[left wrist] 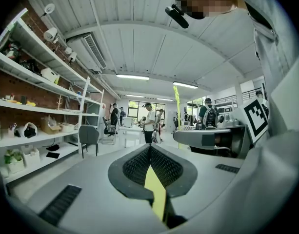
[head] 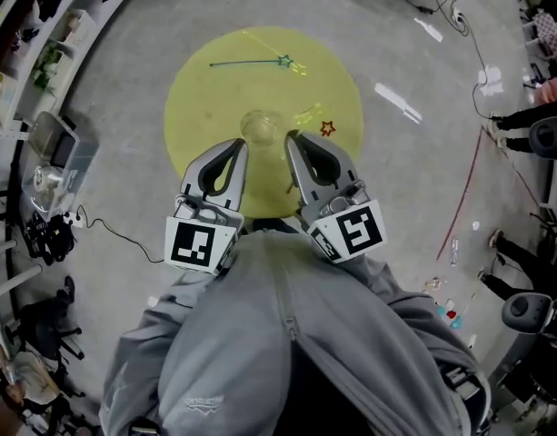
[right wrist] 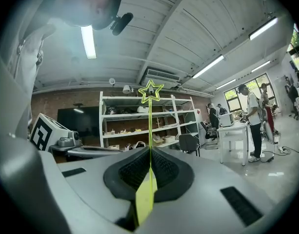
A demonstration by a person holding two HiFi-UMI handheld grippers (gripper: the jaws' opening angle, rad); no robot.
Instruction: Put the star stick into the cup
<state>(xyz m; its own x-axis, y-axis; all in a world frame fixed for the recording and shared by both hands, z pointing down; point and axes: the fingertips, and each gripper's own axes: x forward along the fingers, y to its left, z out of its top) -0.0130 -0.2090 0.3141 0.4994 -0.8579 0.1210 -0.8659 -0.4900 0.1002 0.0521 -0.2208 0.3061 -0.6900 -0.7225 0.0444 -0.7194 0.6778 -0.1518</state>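
Observation:
A clear cup [head: 258,125] stands on the round yellow table [head: 201,107], just beyond both grippers' tips. My right gripper [head: 293,138] [right wrist: 150,151] is shut on a thin yellow-green star stick [right wrist: 149,126]. The stick rises straight out of the jaws and ends in an outlined star [right wrist: 150,91]. My left gripper [head: 241,144] [left wrist: 150,148] is shut with nothing in it; only the yellow table shows through the slit below its pads. That same stick [left wrist: 177,99] also shows in the left gripper view, upright at the right gripper's tip.
A teal star stick [head: 251,62] and a yellow one [head: 276,47] lie at the table's far side. A red star [head: 327,128] lies right of the cup. Shelves [right wrist: 139,126], a chair [right wrist: 189,143], a white table [right wrist: 234,130] and several standing people surround the spot.

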